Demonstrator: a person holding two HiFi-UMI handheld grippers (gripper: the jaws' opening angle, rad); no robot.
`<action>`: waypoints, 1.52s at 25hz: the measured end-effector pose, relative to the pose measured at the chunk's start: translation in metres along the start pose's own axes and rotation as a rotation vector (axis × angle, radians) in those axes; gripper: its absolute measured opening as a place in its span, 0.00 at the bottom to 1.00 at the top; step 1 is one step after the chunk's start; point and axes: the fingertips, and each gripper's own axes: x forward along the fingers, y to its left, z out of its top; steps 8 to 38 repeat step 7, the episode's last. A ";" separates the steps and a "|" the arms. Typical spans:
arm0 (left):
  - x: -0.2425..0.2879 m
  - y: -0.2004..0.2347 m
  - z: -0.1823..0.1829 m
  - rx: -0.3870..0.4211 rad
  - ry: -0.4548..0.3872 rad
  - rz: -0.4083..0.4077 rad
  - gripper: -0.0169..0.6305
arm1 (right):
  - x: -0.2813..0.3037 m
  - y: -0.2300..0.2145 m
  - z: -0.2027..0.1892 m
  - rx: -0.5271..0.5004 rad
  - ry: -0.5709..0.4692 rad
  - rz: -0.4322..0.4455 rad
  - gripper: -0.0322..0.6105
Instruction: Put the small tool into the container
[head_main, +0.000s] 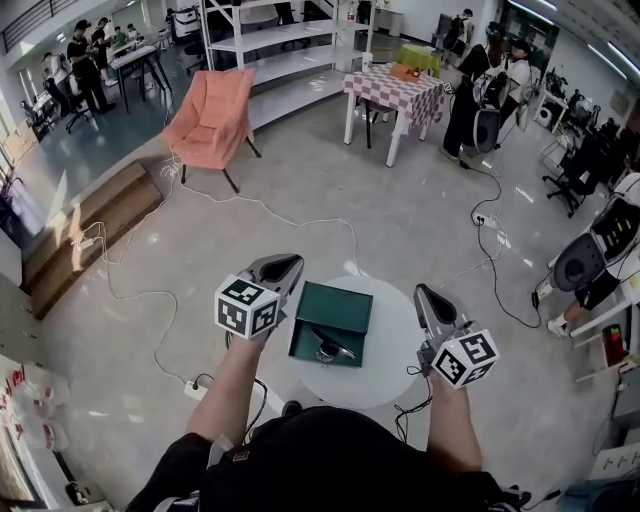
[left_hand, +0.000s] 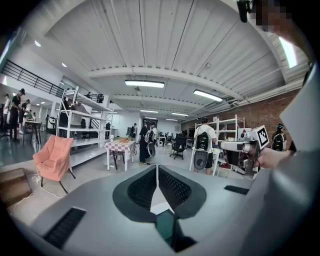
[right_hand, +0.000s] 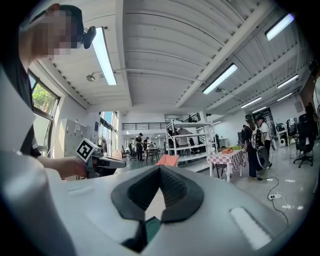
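A dark green open box, the container (head_main: 334, 314), sits on a small round white table (head_main: 396, 352). A small metal tool (head_main: 334, 349) lies inside it near the front edge. My left gripper (head_main: 284, 266) hovers just left of the box, raised and pointing away, its jaws closed with nothing between them. My right gripper (head_main: 427, 297) is held to the right of the box, also shut and empty. In the left gripper view the jaw tips (left_hand: 157, 169) meet, and a bit of the green container (left_hand: 165, 226) shows below. The right gripper view shows its jaws (right_hand: 160, 170) together above the container (right_hand: 151, 227).
White cables (head_main: 262, 208) trail over the grey floor around the table. A pink chair (head_main: 209, 117), a checkered table (head_main: 393, 91), white shelving (head_main: 279, 45) and several people stand farther back. A wooden platform (head_main: 87, 226) lies at the left.
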 end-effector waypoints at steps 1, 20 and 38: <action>-0.001 0.000 -0.001 -0.001 0.001 0.001 0.05 | 0.001 0.001 0.000 0.001 0.002 0.003 0.06; -0.007 0.002 -0.006 -0.012 0.011 0.000 0.05 | 0.005 0.011 -0.005 0.006 0.014 0.018 0.06; -0.007 0.002 -0.006 -0.012 0.011 0.000 0.05 | 0.005 0.011 -0.005 0.006 0.014 0.018 0.06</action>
